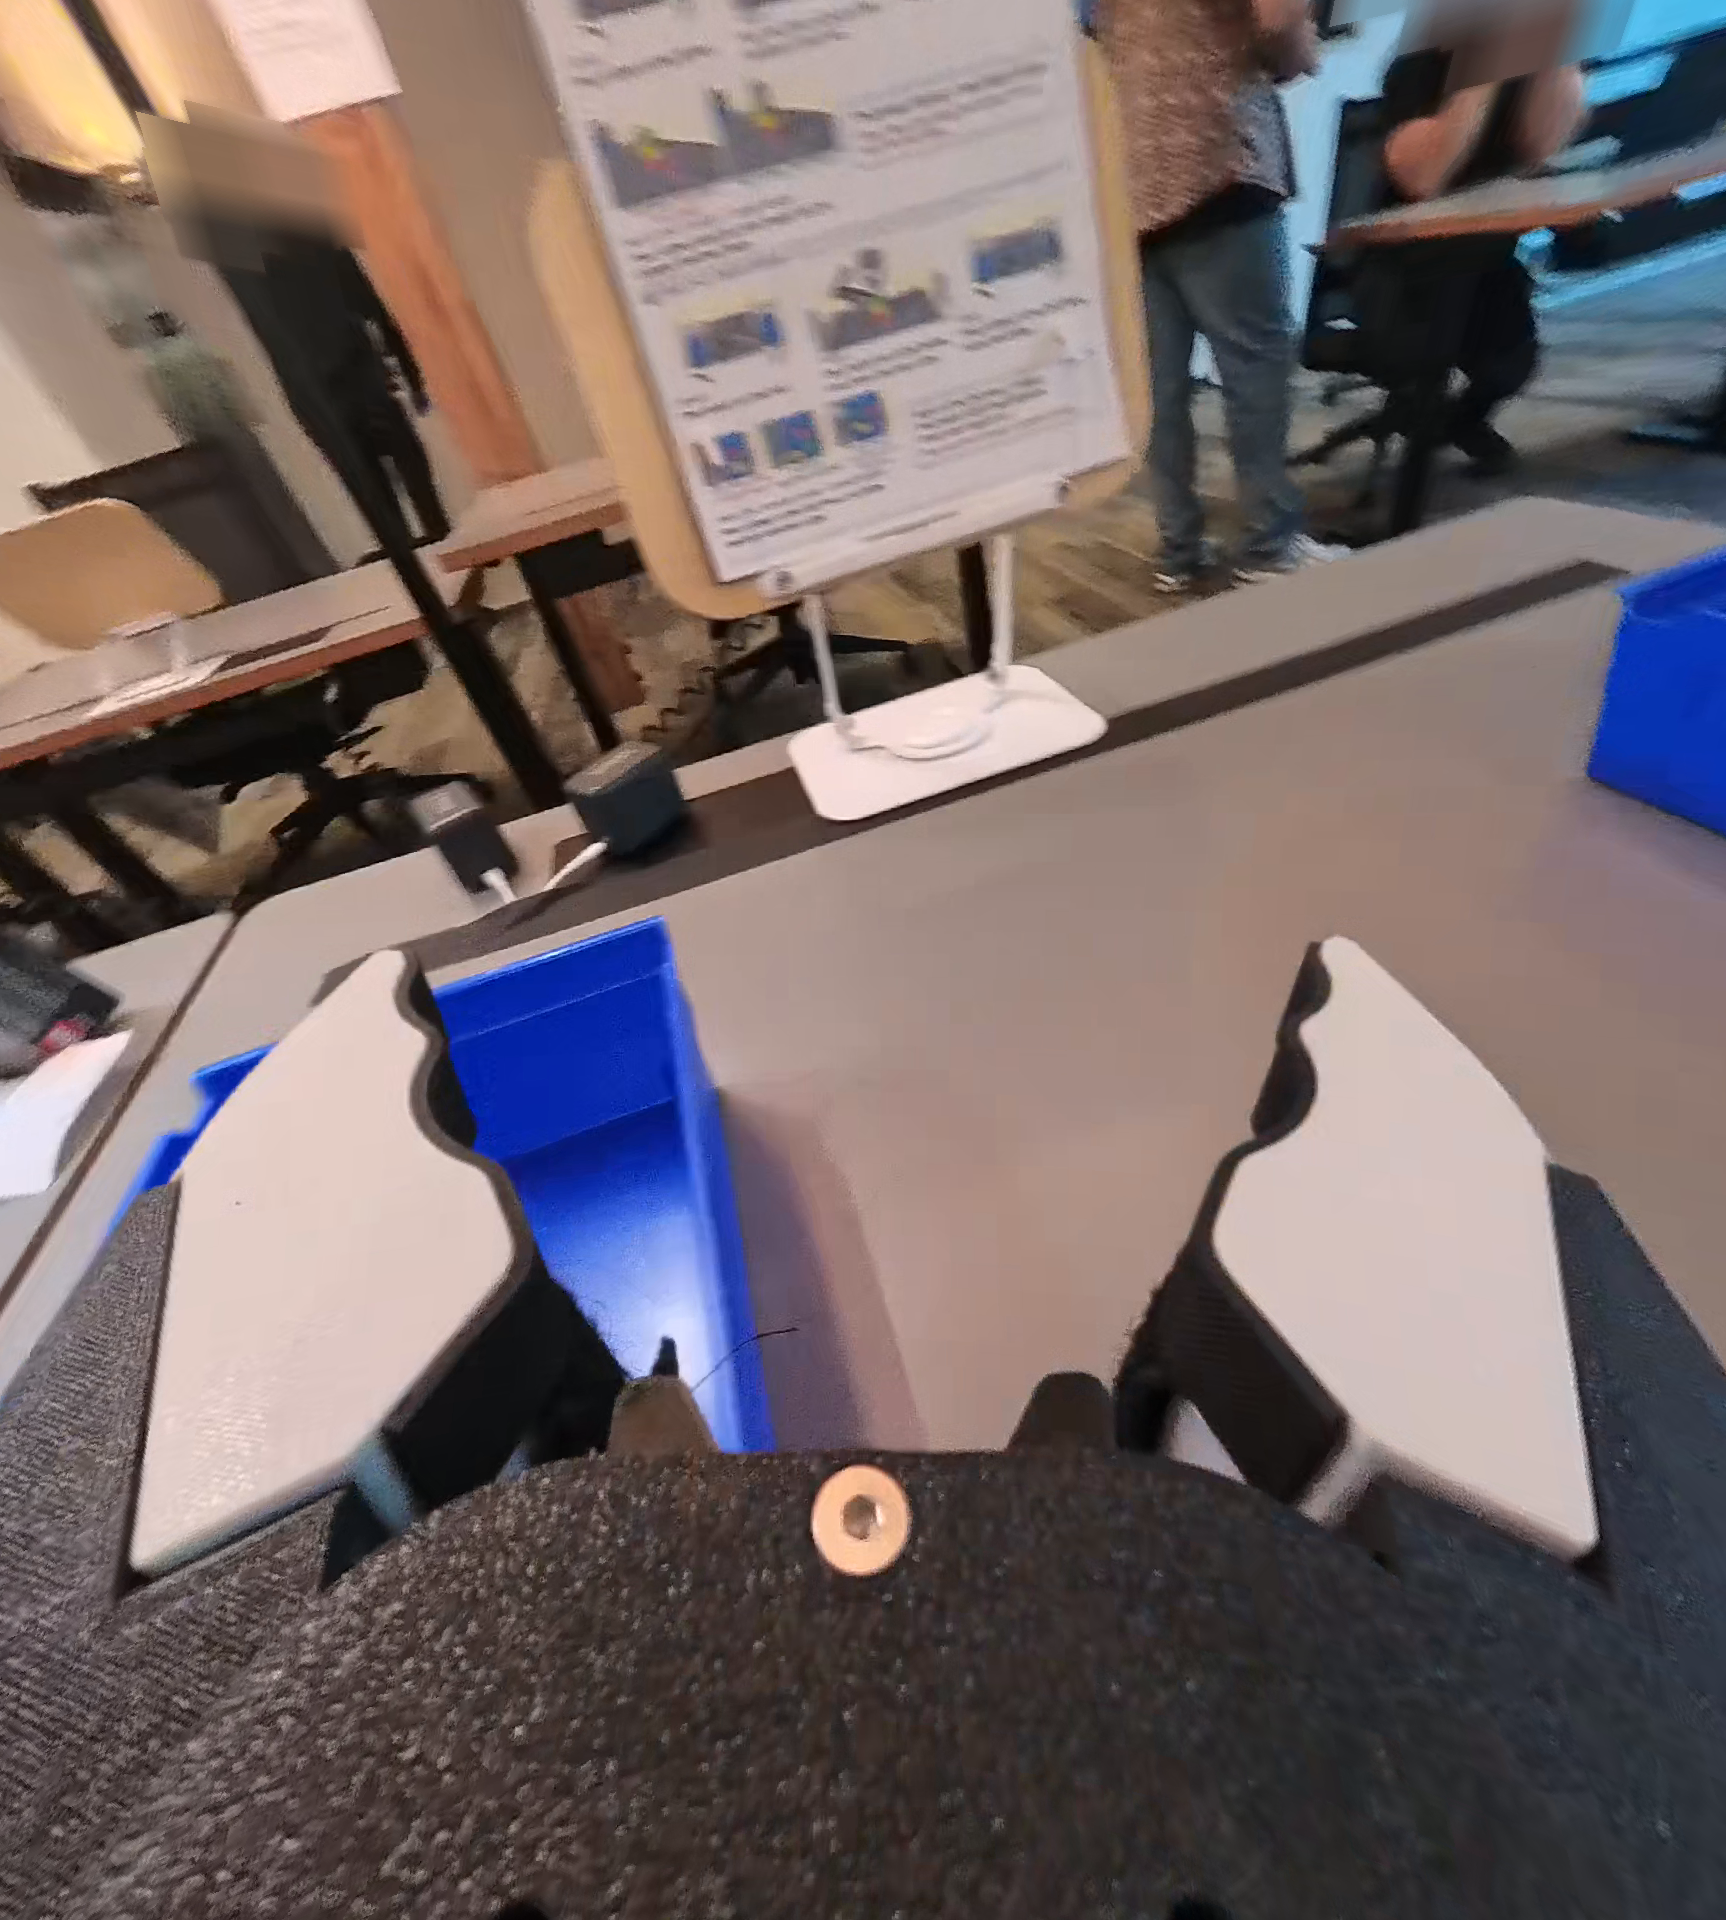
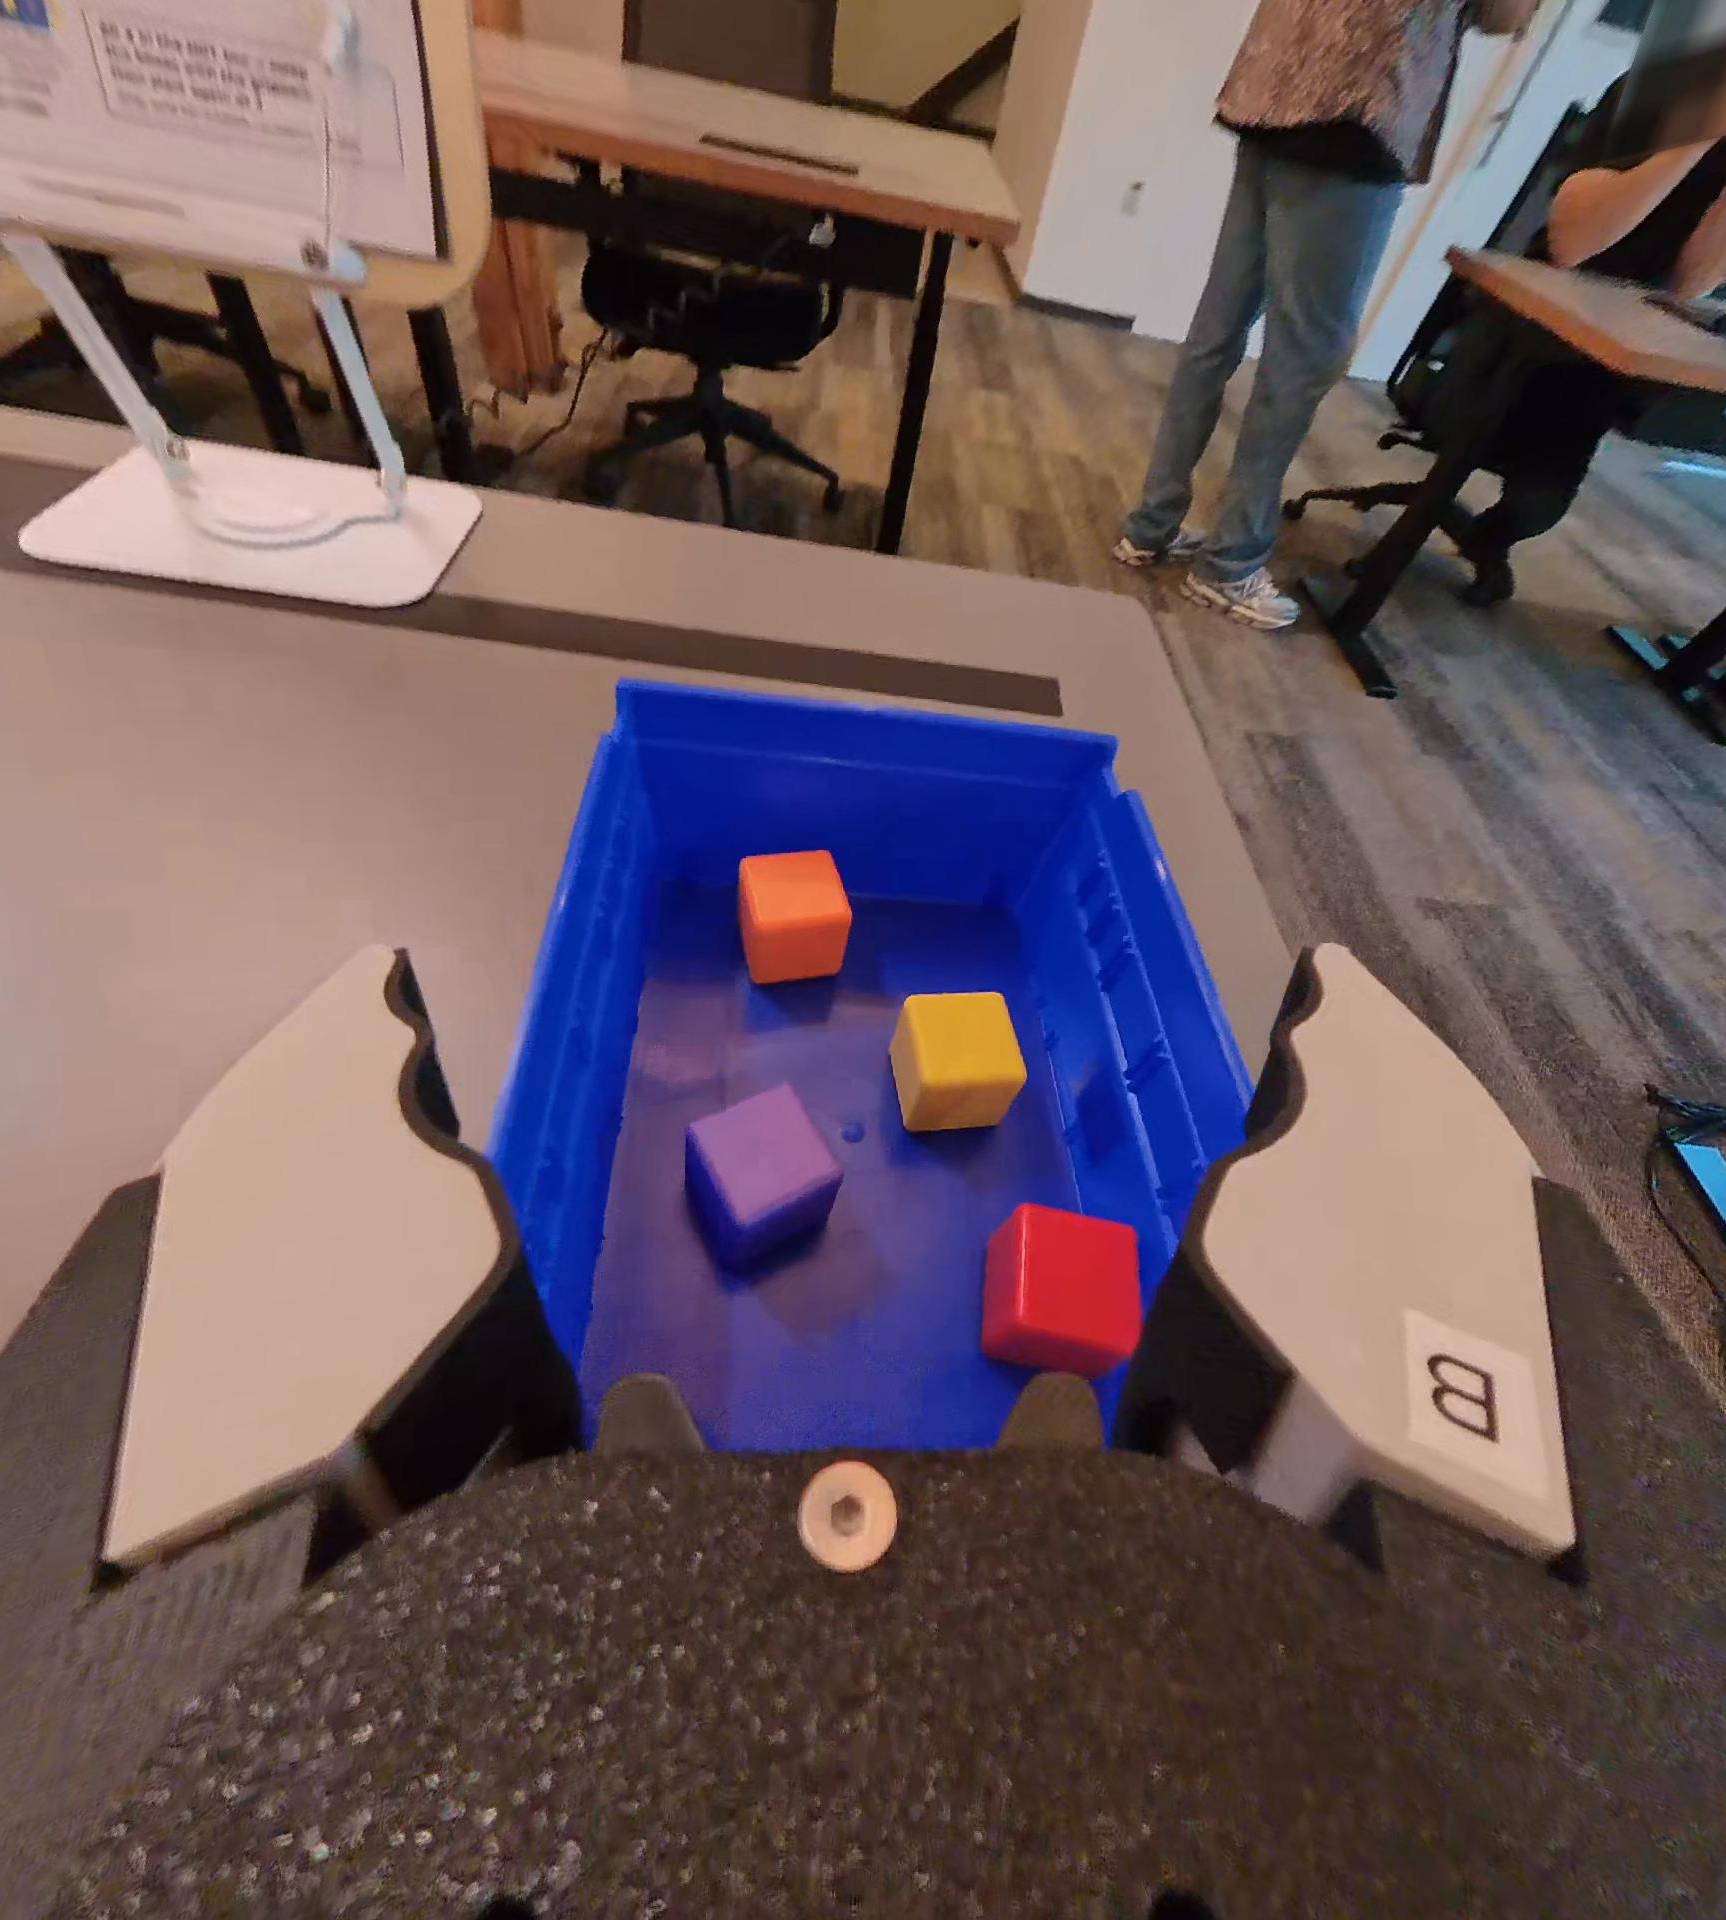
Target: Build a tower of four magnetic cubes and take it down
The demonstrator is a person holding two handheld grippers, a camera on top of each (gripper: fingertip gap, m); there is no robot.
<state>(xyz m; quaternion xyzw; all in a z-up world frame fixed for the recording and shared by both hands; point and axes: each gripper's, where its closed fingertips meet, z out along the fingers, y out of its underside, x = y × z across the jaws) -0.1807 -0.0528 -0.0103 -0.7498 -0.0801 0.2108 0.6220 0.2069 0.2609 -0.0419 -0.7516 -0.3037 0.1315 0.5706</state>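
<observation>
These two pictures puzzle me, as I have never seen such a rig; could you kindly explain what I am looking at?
No robot arm is here: a person holds a two-finger gripper in each hand, and a camera on each looks forward along its fingers. One picture is from the left gripper, the other from the right gripper. Both stand wide open and hold nothing. On the grey table the right one hangs over a blue bin holding four loose cubes: orange cube, yellow cube, purple cube and red cube. The left one looks past a second blue bin, apparently empty. A sign on a white stand sits behind.
</observation>
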